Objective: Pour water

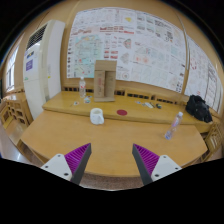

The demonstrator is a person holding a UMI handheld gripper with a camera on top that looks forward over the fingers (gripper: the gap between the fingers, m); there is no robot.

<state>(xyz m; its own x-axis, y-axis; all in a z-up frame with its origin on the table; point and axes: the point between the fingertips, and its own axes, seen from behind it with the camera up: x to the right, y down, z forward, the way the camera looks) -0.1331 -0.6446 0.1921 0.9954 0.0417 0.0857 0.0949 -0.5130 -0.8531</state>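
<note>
- no part of the pouring appears done: nothing is held, and the gripper (110, 160) is seen spread wide with an empty gap between its fingers.
- grasping, carrying and tipping are judged still to come.
- a clear bottle (175, 124), slim and slightly tilted, is seen far right on the wooden table (60, 140).
- a white cup (97, 116) is placed mid-table, well apart from the bottle.

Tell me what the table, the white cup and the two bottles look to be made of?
Table: wood or wood-look laminate, warm brown, smooth. White cup: opaque, probably paper or plastic; too small to tell. Bottle near the cup and bottle farther along the table: see-through, likely clear plastic. The gripper is open, well short of all of them.
</note>
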